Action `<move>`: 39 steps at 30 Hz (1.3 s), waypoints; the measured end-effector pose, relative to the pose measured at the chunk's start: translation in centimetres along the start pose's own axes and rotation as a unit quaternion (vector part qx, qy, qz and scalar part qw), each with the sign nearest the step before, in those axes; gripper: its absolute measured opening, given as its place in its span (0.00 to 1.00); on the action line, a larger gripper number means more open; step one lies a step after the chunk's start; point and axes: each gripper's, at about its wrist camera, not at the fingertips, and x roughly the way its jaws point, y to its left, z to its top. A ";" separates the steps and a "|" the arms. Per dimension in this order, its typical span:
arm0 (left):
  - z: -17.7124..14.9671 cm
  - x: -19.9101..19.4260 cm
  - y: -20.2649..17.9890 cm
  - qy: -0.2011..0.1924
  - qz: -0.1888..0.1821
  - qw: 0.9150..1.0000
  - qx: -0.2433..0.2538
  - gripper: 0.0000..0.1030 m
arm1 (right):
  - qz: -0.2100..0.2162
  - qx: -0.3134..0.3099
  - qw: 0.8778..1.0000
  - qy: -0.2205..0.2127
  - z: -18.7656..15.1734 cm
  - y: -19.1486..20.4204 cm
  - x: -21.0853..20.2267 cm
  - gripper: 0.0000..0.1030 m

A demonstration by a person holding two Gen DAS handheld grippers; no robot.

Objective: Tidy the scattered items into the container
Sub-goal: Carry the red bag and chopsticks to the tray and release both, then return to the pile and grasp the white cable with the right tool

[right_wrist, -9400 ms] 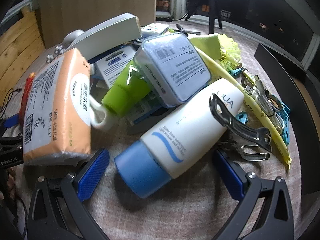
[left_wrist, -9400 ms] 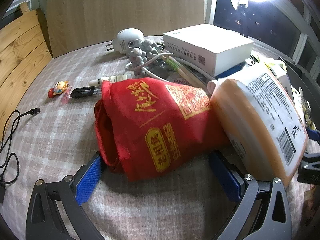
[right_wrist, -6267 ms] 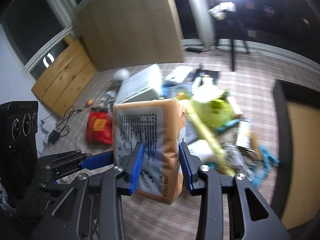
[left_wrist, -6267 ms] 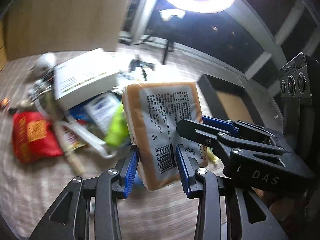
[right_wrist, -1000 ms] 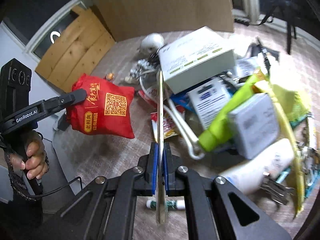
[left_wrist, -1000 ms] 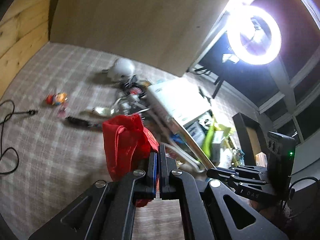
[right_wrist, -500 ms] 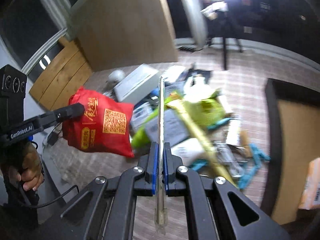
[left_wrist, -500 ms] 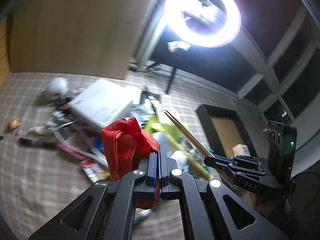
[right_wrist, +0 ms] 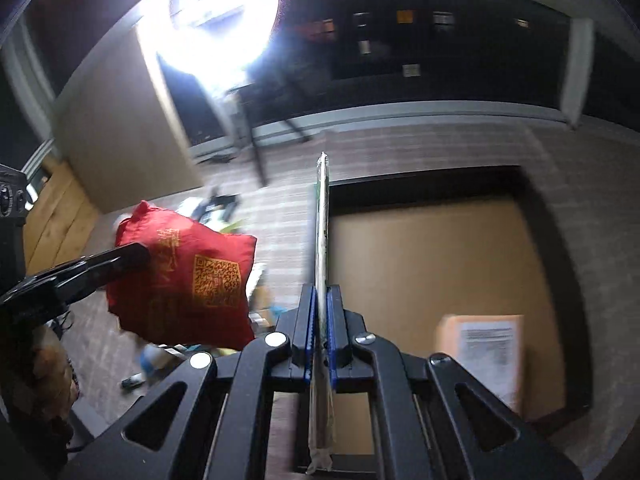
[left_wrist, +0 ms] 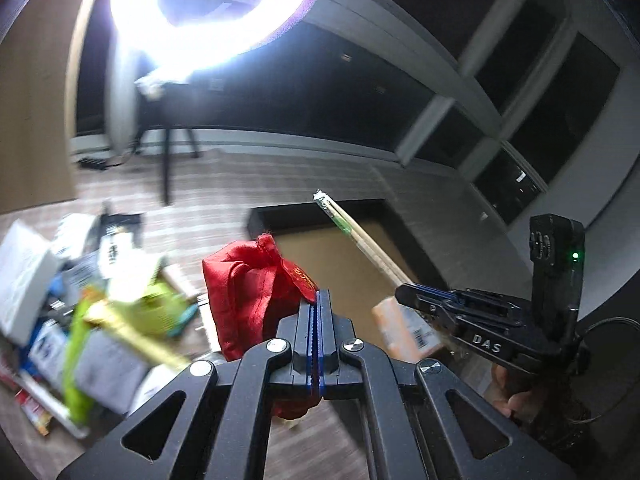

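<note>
My left gripper [left_wrist: 319, 296] is shut on the edge of a red cloth bag [left_wrist: 248, 300] with gold print, which hangs in the air; the bag [right_wrist: 184, 280] also shows at the left of the right wrist view. My right gripper [right_wrist: 320, 296] is shut on a wrapped pair of chopsticks [right_wrist: 321, 232] that stick up straight ahead; the chopsticks [left_wrist: 360, 236] slant over the container in the left wrist view. The container is a black-walled box [right_wrist: 532, 188] with a brown floor. An orange packet [right_wrist: 480, 352] lies in its near right corner.
A pile of scattered items [left_wrist: 80, 320] lies on the checked cloth at the left, among them a white box [left_wrist: 20, 276] and a yellow-green pack [left_wrist: 148, 300]. A bright ring light [right_wrist: 216, 12] on a stand rises behind. A hand [left_wrist: 516, 396] grips the right tool.
Both grippers have swung from over the pile toward the black box, carrying the red bag and the chopsticks. The box now fills the right wrist view.
</note>
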 end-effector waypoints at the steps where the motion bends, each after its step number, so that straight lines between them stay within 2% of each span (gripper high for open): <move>1: 0.3 0.8 -0.9 0.003 -0.004 1.000 0.004 0.00 | -0.006 0.005 1.000 -0.001 0.2 -1.0 -0.1 0.05; 9: 1.8 6.6 -6.9 0.030 -0.028 0.999 0.029 0.00 | -0.059 0.043 0.997 -0.010 0.9 -8.1 -0.2 0.05; 11: 2.0 8.0 -8.3 0.039 -0.040 0.998 0.037 0.07 | -0.067 0.047 0.997 -0.010 1.1 -9.0 0.1 0.06; 12: 2.1 8.6 -8.8 0.043 -0.038 0.998 0.040 0.13 | -0.072 0.048 0.996 -0.011 1.0 -9.4 0.2 0.12; 13: 2.3 9.1 -9.2 0.050 -0.026 0.998 0.040 0.37 | -0.079 0.051 0.996 -0.012 1.0 -9.8 0.2 0.31; 14: 2.3 9.4 -9.5 0.049 -0.016 0.998 0.041 0.53 | -0.085 0.053 0.995 -0.016 1.0 -10.1 0.1 0.44; 15: 2.3 9.3 -9.7 0.040 -0.014 0.998 0.044 0.54 | -0.087 0.054 0.994 -0.023 1.0 -10.2 -0.1 0.71; 16: 2.3 9.0 -9.9 0.032 -0.008 0.998 0.052 0.54 | -0.088 0.052 0.994 -0.033 0.9 -10.1 -0.4 0.77; 20: 2.0 8.4 -9.4 0.030 0.010 0.997 0.076 0.54 | -0.096 0.026 0.994 -0.052 1.1 -8.9 -0.3 0.77; 26: 1.4 5.9 -5.5 0.029 0.031 0.998 0.053 0.54 | -0.080 -0.012 0.996 -0.026 1.0 -6.5 1.6 0.77; 29: 0.7 4.4 -3.3 0.025 0.047 0.998 0.046 0.54 | -0.087 -0.040 0.995 -0.028 0.8 -4.6 1.8 0.77; 34: -0.8 0.6 1.7 0.016 0.090 0.996 0.022 0.54 | -0.087 -0.090 0.992 -0.031 0.7 -1.5 1.7 0.77; 39: -2.8 -3.1 6.1 0.008 0.133 0.991 -0.012 0.54 | -0.059 -0.128 0.989 -0.032 0.6 1.3 2.1 0.77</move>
